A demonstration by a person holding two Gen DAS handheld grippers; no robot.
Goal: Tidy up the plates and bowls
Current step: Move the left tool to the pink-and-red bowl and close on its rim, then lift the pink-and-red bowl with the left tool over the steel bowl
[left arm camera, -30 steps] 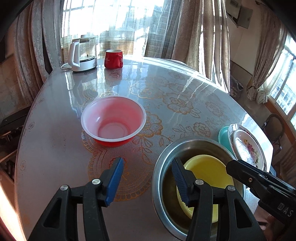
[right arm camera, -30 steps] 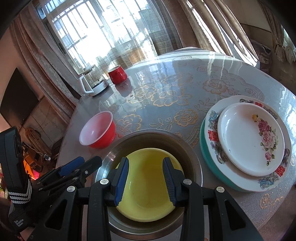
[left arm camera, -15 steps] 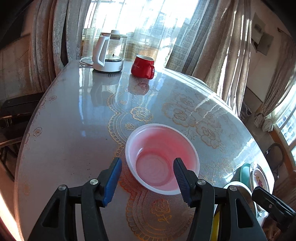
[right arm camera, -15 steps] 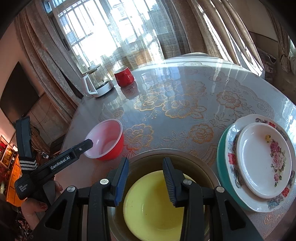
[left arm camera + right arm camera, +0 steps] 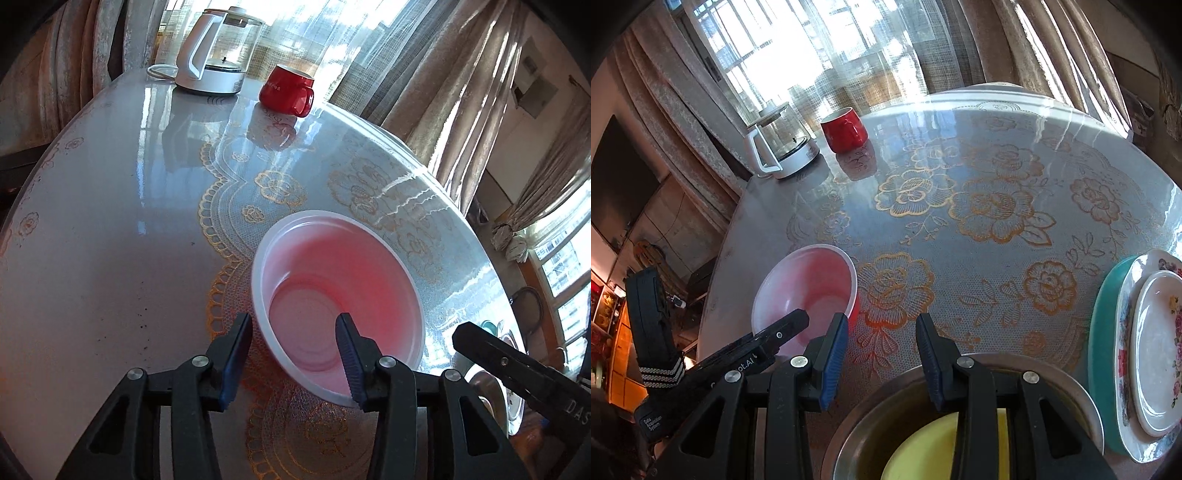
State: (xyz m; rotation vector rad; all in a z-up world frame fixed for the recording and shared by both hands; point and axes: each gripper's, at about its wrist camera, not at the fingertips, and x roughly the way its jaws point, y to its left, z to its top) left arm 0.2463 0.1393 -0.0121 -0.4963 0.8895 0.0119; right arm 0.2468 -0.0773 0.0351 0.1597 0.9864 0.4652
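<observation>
The steel bowl (image 5: 964, 424) and the yellow bowl (image 5: 923, 454) inside it are cut off by the lower frame edge and partly hidden behind the right gripper (image 5: 881, 356), which hangs released above them, holding nothing. The left gripper (image 5: 291, 354) straddles the near rim of the red bowl (image 5: 340, 291) on the tabletop (image 5: 110, 240); its jaws have just been closing, pads not visibly pressing. Its body reads "ot.AI". The stacked plates (image 5: 1145, 350) sit at the right.
</observation>
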